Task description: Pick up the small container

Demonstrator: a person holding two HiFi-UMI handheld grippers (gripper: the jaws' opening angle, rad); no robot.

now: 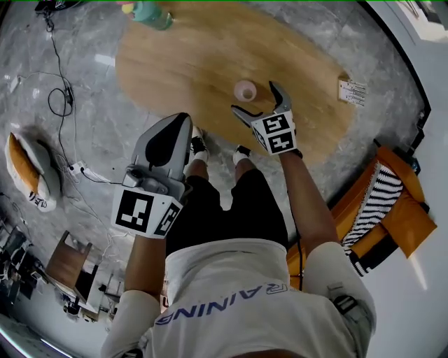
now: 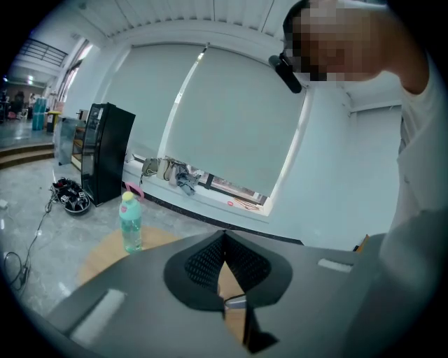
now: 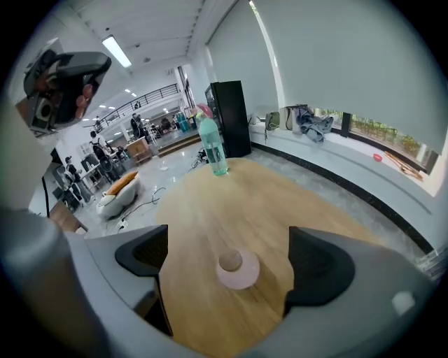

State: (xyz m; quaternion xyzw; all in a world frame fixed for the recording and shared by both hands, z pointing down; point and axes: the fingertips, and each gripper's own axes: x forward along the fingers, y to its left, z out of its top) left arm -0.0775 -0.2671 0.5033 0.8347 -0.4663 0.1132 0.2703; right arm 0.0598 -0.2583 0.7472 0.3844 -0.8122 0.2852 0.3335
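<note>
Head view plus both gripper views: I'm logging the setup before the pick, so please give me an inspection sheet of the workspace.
Surface: oval wooden table.
Job's things: small pink container, upright on the table, untouched.
Clutter: green bottle standing at the table's far end.
Grippers: right gripper open, the container in line between its fingers, not touched; left gripper shut, empty, off to the side.
Cables: black cables and a power strip on the floor at left.
Surroundings: grey marble floor; orange chair at right; orange cushion at left.
</note>
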